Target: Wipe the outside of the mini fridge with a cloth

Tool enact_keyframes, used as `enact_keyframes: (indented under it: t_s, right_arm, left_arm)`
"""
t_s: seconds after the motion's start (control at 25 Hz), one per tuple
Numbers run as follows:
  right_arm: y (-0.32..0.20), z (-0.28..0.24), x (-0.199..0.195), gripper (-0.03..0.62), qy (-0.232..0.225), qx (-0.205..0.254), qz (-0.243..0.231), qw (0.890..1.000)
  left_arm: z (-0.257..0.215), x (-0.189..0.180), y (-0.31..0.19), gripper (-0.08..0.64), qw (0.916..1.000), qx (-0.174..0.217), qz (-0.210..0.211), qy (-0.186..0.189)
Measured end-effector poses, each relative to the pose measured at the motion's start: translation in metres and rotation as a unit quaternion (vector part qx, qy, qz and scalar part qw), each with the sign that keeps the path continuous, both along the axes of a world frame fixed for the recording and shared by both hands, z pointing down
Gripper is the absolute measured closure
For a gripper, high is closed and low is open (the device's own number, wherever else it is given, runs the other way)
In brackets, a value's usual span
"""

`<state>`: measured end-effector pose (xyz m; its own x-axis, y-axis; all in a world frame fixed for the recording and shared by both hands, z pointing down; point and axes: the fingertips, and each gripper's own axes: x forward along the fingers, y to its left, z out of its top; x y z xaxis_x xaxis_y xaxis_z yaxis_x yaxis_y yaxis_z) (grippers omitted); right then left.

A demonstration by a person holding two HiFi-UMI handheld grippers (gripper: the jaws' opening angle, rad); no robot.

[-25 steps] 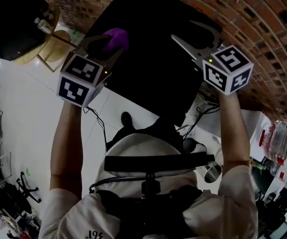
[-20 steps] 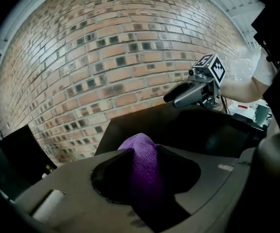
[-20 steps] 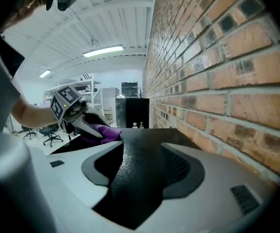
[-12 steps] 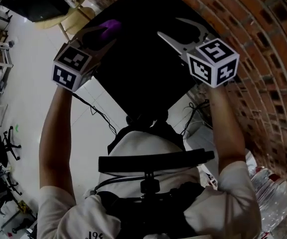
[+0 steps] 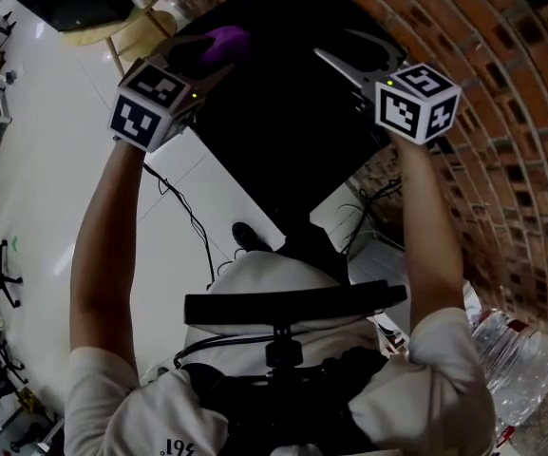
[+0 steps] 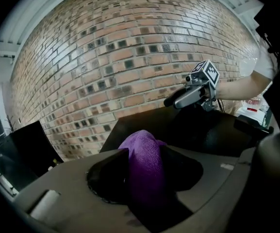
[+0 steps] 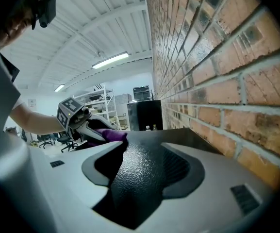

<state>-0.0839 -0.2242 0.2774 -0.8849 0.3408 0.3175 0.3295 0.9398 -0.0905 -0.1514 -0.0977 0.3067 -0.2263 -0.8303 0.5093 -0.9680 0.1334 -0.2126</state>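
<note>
where brick wall (image 5: 501, 160) meets white floor (image 5: 46, 160), the black mini fridge (image 5: 283, 131) stands.

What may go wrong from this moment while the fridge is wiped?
1. The jaws of the left gripper have just been opening with the cloth between them; the cloth may slip out onto the fridge.
2. The right gripper, open and empty, hovers close to the brick wall and might knock it.

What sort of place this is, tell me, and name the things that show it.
Probably a workshop or lab space rather than a home: a bare brick wall, metal storage shelves, a ceiling strip light and wheeled office chairs.
</note>
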Motion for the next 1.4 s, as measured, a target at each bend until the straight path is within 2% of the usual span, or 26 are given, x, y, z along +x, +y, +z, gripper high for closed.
enact_keyframes:
  t_s: [0.12,0.24,0.36,0.48,0.6,0.68,0.72,0.76,0.88,0.96,1.0,1.04,1.28,1.32,1.4]
  right_arm:
    - [-0.003,0.001,0.002,0.359,0.001,-0.001,-0.001,1.000]
    - [-0.004,0.000,0.004,0.359,-0.001,-0.001,-0.004,1.000]
    - [0.001,0.000,0.003,0.359,-0.001,-0.002,-0.022,1.000]
    - [0.004,0.001,0.001,0.359,0.000,-0.002,-0.040,0.999]
    - [0.004,0.000,0.003,0.357,0.000,-0.002,-0.042,0.999]
    - [0.005,0.001,0.004,0.359,0.002,0.002,-0.045,0.999]
    - [0.006,0.001,0.003,0.359,0.004,0.005,-0.047,0.999]
    - [0.007,0.001,0.002,0.359,0.006,0.006,-0.049,0.999]
    - [0.021,-0.005,-0.004,0.359,-0.001,-0.010,-0.054,0.999]
    - [0.037,-0.010,-0.010,0.360,-0.011,-0.002,-0.066,0.998]
    - [0.046,-0.011,-0.014,0.397,-0.015,0.008,-0.075,0.997]
    - [0.055,-0.011,-0.017,0.442,-0.017,0.018,-0.084,0.996]
    - [0.104,-0.001,-0.028,0.443,-0.002,0.025,-0.147,0.989]
    - [0.109,0.000,-0.028,0.443,0.002,0.021,-0.153,0.988]
    - [0.114,0.002,-0.031,0.444,0.008,0.013,-0.161,0.987]
  left_arm:
    - [0.004,0.002,-0.003,0.363,0.9999,-0.008,0.009,0.009]
    - [0.006,0.005,-0.010,0.398,0.9997,-0.016,0.016,0.000]
    - [0.007,0.001,-0.009,0.453,0.9996,-0.022,-0.003,-0.014]
    - [0.005,-0.003,-0.006,0.472,0.9990,-0.019,-0.038,-0.015]
    - [-0.004,-0.008,-0.001,0.476,0.9962,0.021,-0.083,0.012]
    - [-0.016,-0.011,0.010,0.476,0.9874,0.079,-0.126,0.053]
    - [-0.023,-0.012,0.018,0.476,0.9787,0.116,-0.149,0.079]
    - [-0.031,-0.013,0.027,0.477,0.9666,0.157,-0.172,0.106]
    - [-0.046,-0.009,0.060,0.477,0.9160,0.275,-0.234,0.175]
    - [-0.047,-0.003,0.083,0.477,0.8824,0.331,-0.267,0.201]
    - [-0.045,0.001,0.093,0.477,0.8677,0.353,-0.281,0.210]
    - [-0.043,0.005,0.103,0.477,0.8538,0.371,-0.294,0.217]
    - [-0.020,0.020,0.161,0.477,0.7656,0.455,-0.388,0.237]
    - [-0.013,0.021,0.167,0.477,0.7539,0.460,-0.400,0.245]
    - [0.000,0.022,0.171,0.477,0.7362,0.464,-0.414,0.267]
